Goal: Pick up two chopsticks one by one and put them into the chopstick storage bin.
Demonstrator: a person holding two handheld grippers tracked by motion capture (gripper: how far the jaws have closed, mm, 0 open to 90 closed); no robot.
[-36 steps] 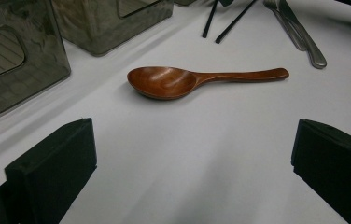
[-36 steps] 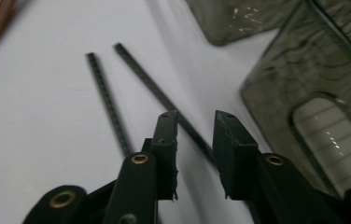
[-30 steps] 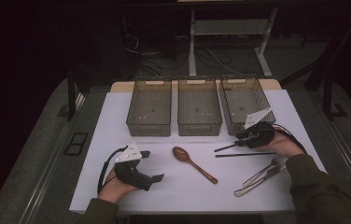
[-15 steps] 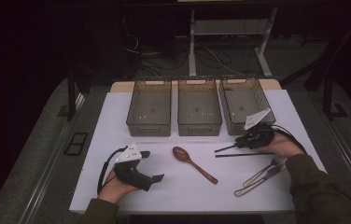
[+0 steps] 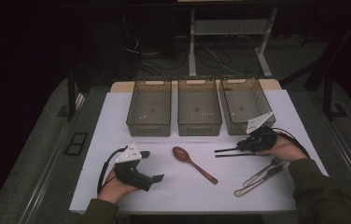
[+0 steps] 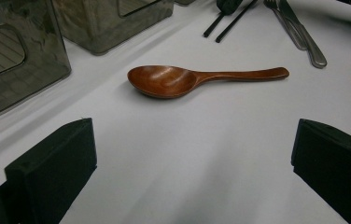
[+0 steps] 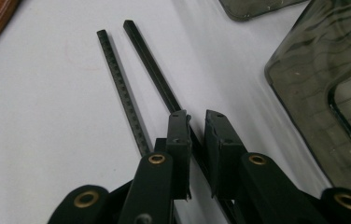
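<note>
change: my right gripper (image 7: 197, 122) jaws have just been closing, now narrow round one chopstick (image 7: 157, 77) | place: chopsticks (image 5: 232, 152) right of wooden spoon (image 5: 193, 163) (grip unconfirmed); left gripper (image 5: 151, 165) wide, idle | next: i'd judge a lift

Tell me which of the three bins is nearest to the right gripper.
The rightmost bin, which stands just behind the right gripper; the other two stand further left.

Dim room, grey floor (image 5: 38, 154), white-topped table (image 5: 117, 107), cables (image 5: 211, 56) beneath a far desk frame (image 5: 192, 42).
</note>
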